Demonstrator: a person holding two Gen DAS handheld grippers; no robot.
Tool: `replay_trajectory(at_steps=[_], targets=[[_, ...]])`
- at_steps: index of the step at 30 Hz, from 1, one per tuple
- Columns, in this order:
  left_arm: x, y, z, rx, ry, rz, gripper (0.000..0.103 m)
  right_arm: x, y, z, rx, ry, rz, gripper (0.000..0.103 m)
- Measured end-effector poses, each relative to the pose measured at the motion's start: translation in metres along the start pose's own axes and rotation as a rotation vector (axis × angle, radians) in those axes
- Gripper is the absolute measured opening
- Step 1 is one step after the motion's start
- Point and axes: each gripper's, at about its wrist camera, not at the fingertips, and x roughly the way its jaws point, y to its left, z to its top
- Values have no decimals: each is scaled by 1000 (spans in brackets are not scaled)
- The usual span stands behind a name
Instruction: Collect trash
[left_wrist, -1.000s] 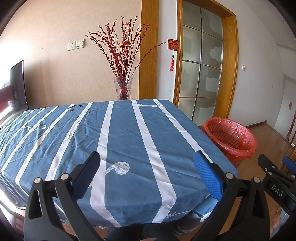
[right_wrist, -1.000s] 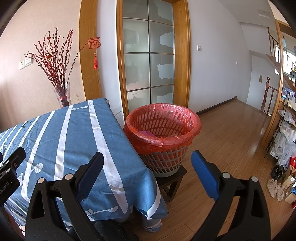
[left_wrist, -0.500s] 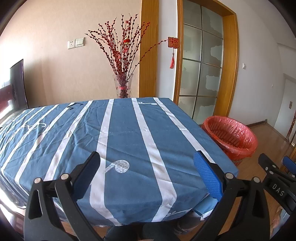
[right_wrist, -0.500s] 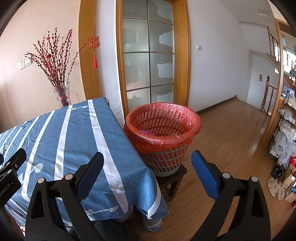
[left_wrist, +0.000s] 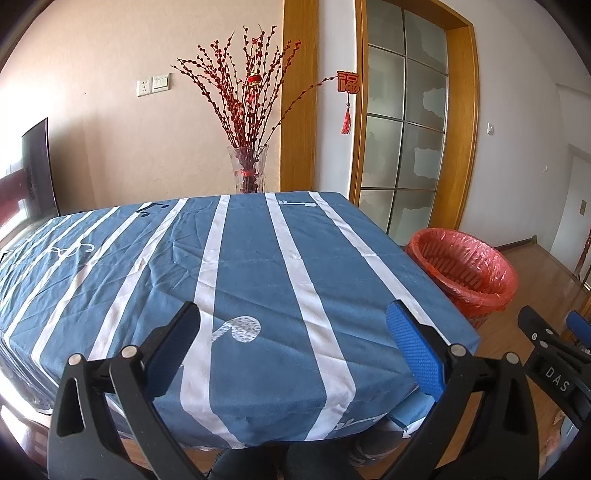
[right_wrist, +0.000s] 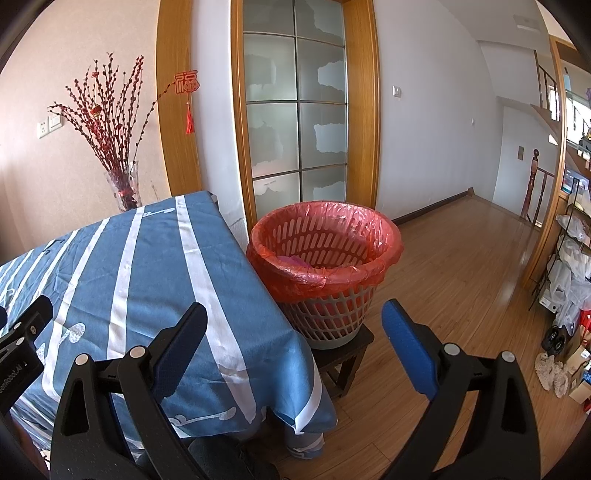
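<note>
A basket bin (right_wrist: 327, 266) lined with a red plastic bag stands on a low dark stool at the table's right side; it also shows in the left wrist view (left_wrist: 465, 273). Something pink (right_wrist: 291, 260) lies inside it. My left gripper (left_wrist: 295, 328) is open and empty over the near edge of the blue striped tablecloth (left_wrist: 236, 266). My right gripper (right_wrist: 295, 325) is open and empty, short of the bin and at the table's near right corner. No loose trash shows on the cloth.
A glass vase of red branches (left_wrist: 248, 170) stands behind the table's far edge. A glazed wooden door (right_wrist: 295, 110) is behind the bin. Wooden floor (right_wrist: 461, 258) stretches right. A shelf rack with bags (right_wrist: 576, 266) and shoes stands at far right.
Both grippers have drifted slightly back and up; the table and bin sit a little lower in view. Both stay open and empty.
</note>
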Motion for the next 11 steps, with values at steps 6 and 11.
replay_trajectory(at_steps=[6, 11], targets=[[1, 0, 1, -2, 2, 3, 99, 0, 0, 1, 1, 1, 0, 95], [1, -1, 1, 3, 4, -3, 99, 0, 0, 1, 1, 1, 0, 95]])
